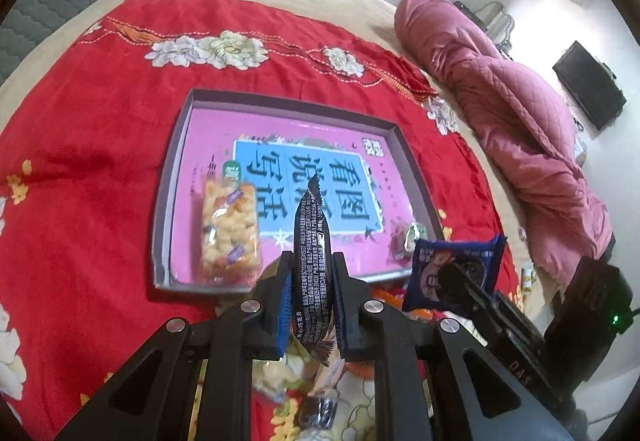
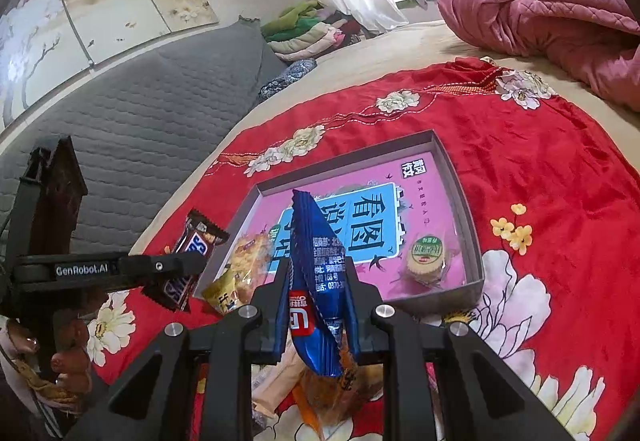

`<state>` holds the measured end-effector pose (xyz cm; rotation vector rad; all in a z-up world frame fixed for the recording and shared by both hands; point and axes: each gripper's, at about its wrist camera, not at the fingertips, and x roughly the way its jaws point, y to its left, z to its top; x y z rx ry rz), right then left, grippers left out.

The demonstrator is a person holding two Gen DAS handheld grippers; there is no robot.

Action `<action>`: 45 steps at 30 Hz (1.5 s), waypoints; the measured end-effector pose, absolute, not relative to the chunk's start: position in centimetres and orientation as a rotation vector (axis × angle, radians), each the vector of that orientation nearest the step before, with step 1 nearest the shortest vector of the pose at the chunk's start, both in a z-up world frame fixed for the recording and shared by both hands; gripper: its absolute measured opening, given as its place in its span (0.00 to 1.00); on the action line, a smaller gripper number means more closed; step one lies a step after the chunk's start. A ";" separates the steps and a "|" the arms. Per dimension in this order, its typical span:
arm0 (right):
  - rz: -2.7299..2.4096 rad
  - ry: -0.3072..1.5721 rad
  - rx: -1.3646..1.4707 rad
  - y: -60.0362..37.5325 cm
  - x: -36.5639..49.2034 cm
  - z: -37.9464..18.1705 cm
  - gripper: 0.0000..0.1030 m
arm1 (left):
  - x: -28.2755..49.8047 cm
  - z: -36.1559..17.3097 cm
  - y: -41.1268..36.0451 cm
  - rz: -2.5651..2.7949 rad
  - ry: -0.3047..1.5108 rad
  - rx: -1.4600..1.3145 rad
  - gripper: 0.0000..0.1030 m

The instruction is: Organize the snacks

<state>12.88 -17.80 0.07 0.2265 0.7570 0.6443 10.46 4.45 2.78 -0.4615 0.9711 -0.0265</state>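
From the left wrist view, the shallow box (image 1: 288, 197) lies on the red blanket (image 1: 100, 129) on the bed. A bag of yellow crackers (image 1: 229, 231) lies in its near left part, and a small wrapped sweet (image 1: 406, 239) sits in its near right corner. The left tongs (image 1: 312, 281) are clamped on a black snack packet (image 1: 311, 261), right at the box's near edge. From the right wrist view, a round green-topped snack (image 2: 426, 261) sits in the box (image 2: 460, 169). The right tongs (image 2: 318, 281) are clamped on a blue snack packet (image 2: 316, 273). More snacks lie loose under them. The far half of the box has open room.
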 end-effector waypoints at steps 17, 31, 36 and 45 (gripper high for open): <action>0.614 0.750 0.316 -18.4 16.0 -0.3 0.22 | 14.9 2.4 3.4 -0.067 0.977 -0.462 0.17; 0.623 0.801 0.296 -16.6 17.7 -2.0 0.22 | 16.8 -0.6 3.0 -0.065 1.044 -0.465 0.17; 0.627 0.810 0.288 -16.3 17.6 -2.4 0.22 | 17.0 -1.3 2.9 -0.069 1.056 -0.468 0.17; 0.629 0.843 0.274 -15.4 18.1 -3.4 0.22 | 17.2 -2.3 2.6 -0.075 1.076 -0.482 0.17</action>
